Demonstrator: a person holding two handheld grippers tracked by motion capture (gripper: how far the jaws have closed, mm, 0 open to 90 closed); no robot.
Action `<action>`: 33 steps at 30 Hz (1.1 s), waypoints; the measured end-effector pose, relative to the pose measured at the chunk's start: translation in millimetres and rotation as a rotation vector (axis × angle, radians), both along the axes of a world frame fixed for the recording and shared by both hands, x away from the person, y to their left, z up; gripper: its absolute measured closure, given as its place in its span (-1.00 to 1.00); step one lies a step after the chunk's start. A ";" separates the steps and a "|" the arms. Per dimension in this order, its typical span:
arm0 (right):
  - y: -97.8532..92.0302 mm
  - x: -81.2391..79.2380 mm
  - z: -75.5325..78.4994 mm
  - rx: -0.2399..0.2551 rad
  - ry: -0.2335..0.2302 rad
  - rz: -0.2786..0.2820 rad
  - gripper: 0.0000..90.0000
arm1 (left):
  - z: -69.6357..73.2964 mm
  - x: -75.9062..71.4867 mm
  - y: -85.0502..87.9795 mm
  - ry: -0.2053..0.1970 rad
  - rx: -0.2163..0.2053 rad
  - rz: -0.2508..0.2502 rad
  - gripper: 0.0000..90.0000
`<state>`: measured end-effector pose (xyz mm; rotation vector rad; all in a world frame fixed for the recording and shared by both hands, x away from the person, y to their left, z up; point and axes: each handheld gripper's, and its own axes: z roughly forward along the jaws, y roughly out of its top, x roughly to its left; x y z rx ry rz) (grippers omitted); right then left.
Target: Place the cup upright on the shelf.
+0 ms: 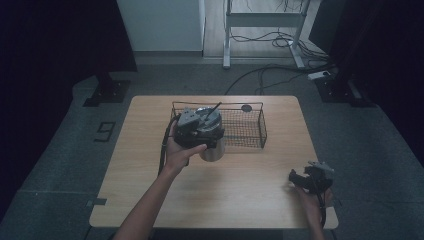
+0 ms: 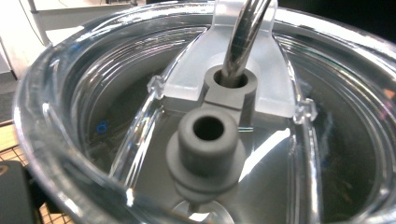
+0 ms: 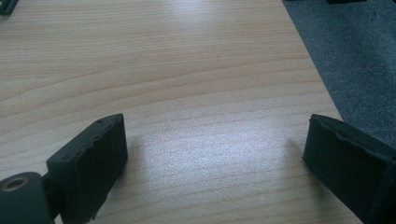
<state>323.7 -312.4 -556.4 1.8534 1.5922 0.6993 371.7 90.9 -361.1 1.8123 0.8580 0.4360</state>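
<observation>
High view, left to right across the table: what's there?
Left gripper at the steel cup → wire basket → right gripper near the table's right front corner, jaws open over bare wood.

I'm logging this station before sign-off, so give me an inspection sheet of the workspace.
Surface: wooden table, bare in front.
Job's things: metal tumbler with clear lid and straw, in front of wire basket.
Clutter: nothing seen.
Grippers: left hand-held gripper on the tumbler's top, grip cannot be told; right hand-held gripper open above the table.
Cables: loose on the floor behind.
Surroundings: grey carpet, desk frame.
</observation>
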 end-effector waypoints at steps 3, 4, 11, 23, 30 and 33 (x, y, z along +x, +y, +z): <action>0.0 0.0 0.0 0.000 0.000 0.000 -0.86 | 4.4 4.6 -2.1 -0.005 0.007 0.004 -0.91; 0.0 0.0 0.0 0.000 0.000 0.000 -0.86 | 5.1 5.8 -2.4 -0.006 0.003 0.008 -0.91; 0.0 0.0 0.0 0.000 0.000 0.000 -0.86 | 9.5 14.7 -0.4 -0.007 0.002 0.018 -0.91; 0.0 0.0 0.0 0.000 0.000 0.000 -0.86 | 12.4 32.2 3.9 0.015 -0.016 0.041 -0.91; 0.0 0.0 -0.1 0.000 -0.001 0.000 -0.86 | 18.8 39.4 0.6 0.006 -0.006 0.048 -0.91; 0.0 0.0 0.0 -0.001 -0.001 0.000 -0.86 | 20.5 40.7 0.0 0.004 -0.005 0.050 -0.91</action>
